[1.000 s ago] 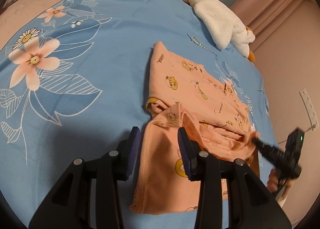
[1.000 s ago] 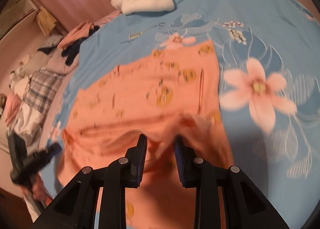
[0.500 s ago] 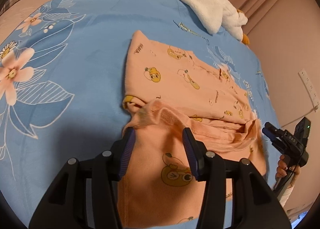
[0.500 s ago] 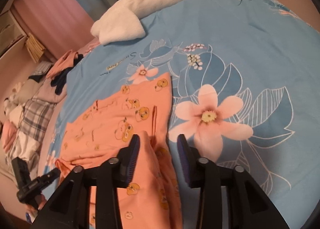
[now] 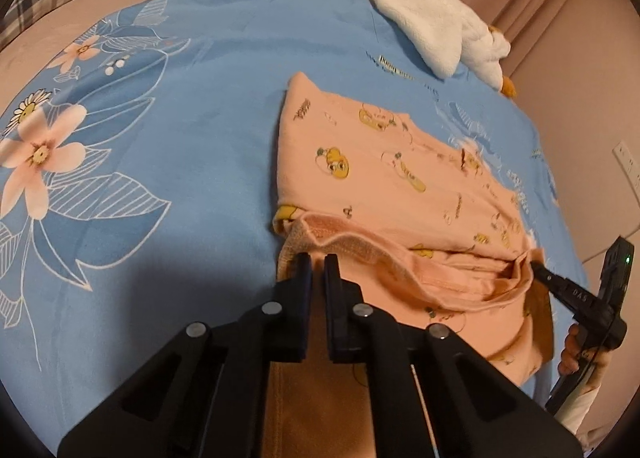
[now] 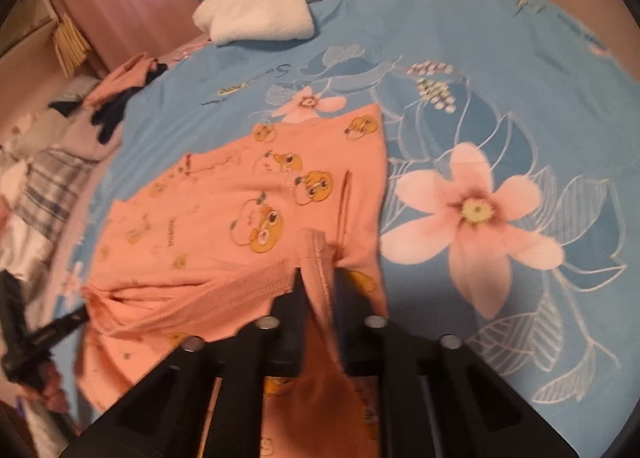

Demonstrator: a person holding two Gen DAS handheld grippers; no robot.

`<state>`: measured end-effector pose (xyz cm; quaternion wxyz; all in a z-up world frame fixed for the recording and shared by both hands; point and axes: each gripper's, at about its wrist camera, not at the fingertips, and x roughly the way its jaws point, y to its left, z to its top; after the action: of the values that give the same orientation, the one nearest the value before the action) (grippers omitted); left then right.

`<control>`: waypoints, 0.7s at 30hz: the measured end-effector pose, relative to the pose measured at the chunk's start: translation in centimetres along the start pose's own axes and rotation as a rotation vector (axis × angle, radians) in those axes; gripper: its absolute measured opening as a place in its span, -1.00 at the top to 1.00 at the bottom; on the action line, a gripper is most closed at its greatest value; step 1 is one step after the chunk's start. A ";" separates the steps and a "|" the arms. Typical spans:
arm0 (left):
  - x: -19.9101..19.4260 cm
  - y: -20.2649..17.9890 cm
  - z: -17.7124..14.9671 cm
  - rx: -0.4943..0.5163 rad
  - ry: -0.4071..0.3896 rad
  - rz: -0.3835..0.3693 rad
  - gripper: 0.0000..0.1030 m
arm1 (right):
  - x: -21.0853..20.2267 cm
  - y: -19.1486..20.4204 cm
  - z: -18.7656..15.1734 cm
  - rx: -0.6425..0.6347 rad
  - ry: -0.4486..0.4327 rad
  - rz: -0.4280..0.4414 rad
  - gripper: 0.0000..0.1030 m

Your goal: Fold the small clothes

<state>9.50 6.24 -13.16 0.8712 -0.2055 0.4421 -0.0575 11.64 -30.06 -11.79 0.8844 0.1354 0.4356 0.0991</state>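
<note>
While the peach garment (image 5: 384,178) lies on the bed's blue sheet (image 5: 180,138), you've got your left hand-held gripper (image 5: 315,262) and right hand-held gripper (image 6: 318,278) each pinching its waistband.

Small peach-orange garment (image 5: 384,178) with yellow cartoon-bear print and scattered lettering, lying on blue floral bedspread (image 5: 180,130). Far part spread flat, edges fairly straight. Near part lifted off bed, ribbed hem (image 5: 348,242) raised and bunched into ridge across width. Both near corners pinched and held up; fabric below hangs in loose folds. Right wrist view: same garment (image 6: 248,210), hem corner (image 6: 318,254) standing upright, creased.
</note>
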 end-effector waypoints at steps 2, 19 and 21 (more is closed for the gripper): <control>-0.5 -0.1 0.1 -0.015 -0.017 -0.007 0.93 | -0.8 -0.1 0.0 0.009 -0.020 0.025 0.88; 1.2 0.2 0.4 0.054 0.028 0.064 0.08 | -4.0 -0.6 0.2 0.056 -0.110 0.071 0.89; 1.8 0.0 0.7 0.070 0.023 0.057 0.11 | -4.3 -0.6 0.2 0.055 -0.115 0.077 0.89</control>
<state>11.17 5.97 -14.14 0.8739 -0.1616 0.4556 -0.0503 9.27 -31.89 -8.70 0.8994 0.1816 0.3811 0.1132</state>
